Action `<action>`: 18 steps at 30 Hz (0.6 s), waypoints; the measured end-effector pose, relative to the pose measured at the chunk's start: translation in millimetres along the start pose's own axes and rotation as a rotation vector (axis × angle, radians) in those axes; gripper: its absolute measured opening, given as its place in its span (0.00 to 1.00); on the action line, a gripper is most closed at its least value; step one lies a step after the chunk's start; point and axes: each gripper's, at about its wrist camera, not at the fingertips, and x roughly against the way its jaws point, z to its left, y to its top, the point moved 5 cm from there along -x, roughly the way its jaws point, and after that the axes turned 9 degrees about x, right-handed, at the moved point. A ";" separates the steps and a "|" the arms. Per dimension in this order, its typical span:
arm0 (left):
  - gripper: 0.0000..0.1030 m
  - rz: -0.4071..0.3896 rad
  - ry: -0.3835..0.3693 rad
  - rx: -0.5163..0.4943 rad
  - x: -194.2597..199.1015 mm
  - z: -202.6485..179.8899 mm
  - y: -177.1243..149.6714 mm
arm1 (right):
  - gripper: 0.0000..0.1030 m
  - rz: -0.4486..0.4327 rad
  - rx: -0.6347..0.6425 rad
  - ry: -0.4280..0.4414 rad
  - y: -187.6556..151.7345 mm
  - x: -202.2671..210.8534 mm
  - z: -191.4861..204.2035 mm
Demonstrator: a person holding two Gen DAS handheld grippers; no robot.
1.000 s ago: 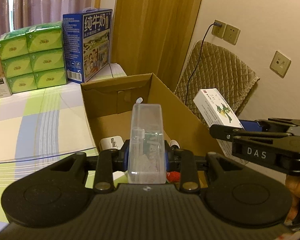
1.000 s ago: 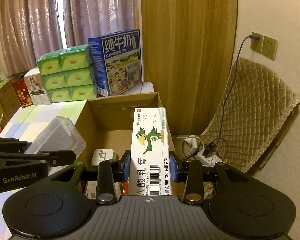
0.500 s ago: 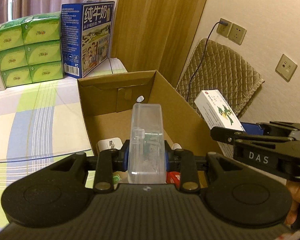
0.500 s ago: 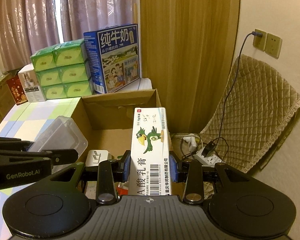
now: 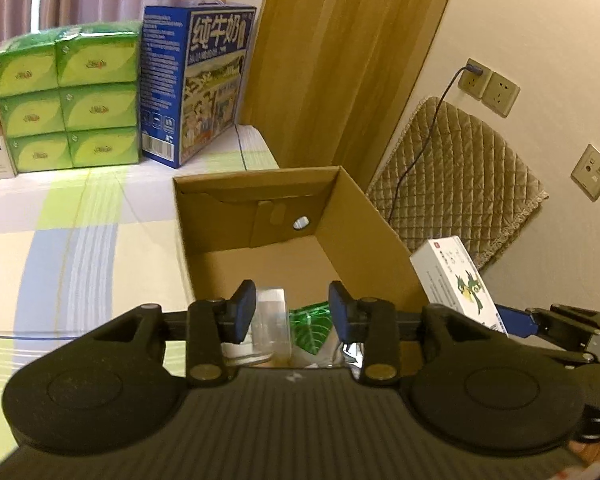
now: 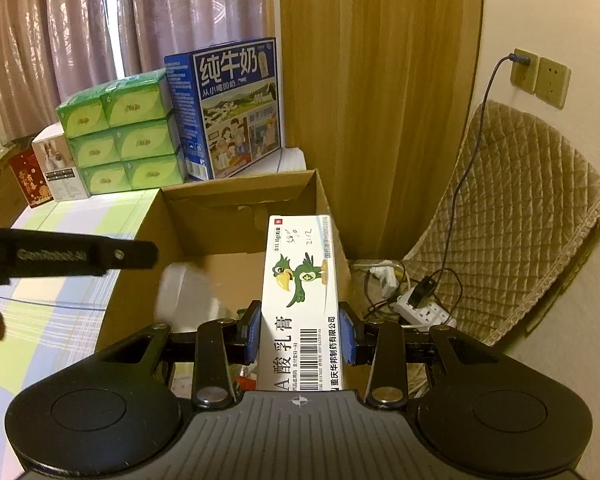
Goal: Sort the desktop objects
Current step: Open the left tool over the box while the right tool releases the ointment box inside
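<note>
An open cardboard box (image 5: 364,224) stands on the table; it also shows in the right wrist view (image 6: 188,216). My left gripper (image 5: 292,312) is open above the box's near end. The clear plastic case (image 5: 272,320) lies below it inside the box, next to a green leaf-print packet (image 5: 312,328); in the right wrist view the case (image 6: 184,296) is blurred. My right gripper (image 6: 300,336) is shut on a white ointment box with a green bird (image 6: 300,300), held over the box's right wall; it also shows in the left wrist view (image 5: 456,280).
Green tissue packs (image 5: 68,96) and a blue milk carton (image 5: 196,88) stand at the back of the checked tablecloth (image 5: 60,240). A quilted chair (image 6: 520,216), a power strip (image 6: 416,304) and wall sockets (image 6: 540,76) are to the right.
My left gripper opened and let go of the clear case, which dropped into the cardboard box. My right gripper still holds the ointment box and has moved a little closer to the box.
</note>
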 end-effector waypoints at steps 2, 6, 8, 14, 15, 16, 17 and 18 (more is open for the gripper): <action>0.33 -0.004 0.007 0.000 3.9 4.9 -1.1 | 0.34 0.003 -0.003 0.004 -0.9 -1.4 0.8; 0.33 -0.002 0.022 -0.006 9.5 12.0 -6.1 | 0.34 -0.003 -0.006 0.016 0.9 -3.2 4.9; 0.33 0.002 0.024 -0.005 11.2 14.6 -8.6 | 0.35 -0.006 -0.005 0.022 4.1 -4.9 8.0; 0.36 0.006 0.033 0.000 15.3 20.3 -15.7 | 0.35 -0.074 -0.020 0.036 31.0 -9.3 9.9; 0.37 0.007 0.035 -0.001 15.9 20.8 -16.9 | 0.36 -0.084 -0.030 0.031 35.7 -9.6 7.7; 0.37 0.008 0.035 -0.002 16.3 21.1 -17.9 | 0.41 -0.093 -0.036 0.029 40.3 -8.7 6.2; 0.38 0.009 0.036 -0.005 17.0 21.5 -19.0 | 0.44 -0.101 -0.037 0.031 42.9 -7.1 5.8; 0.40 0.009 0.038 -0.009 17.8 21.9 -20.0 | 0.47 -0.110 -0.034 0.031 44.5 -5.0 6.0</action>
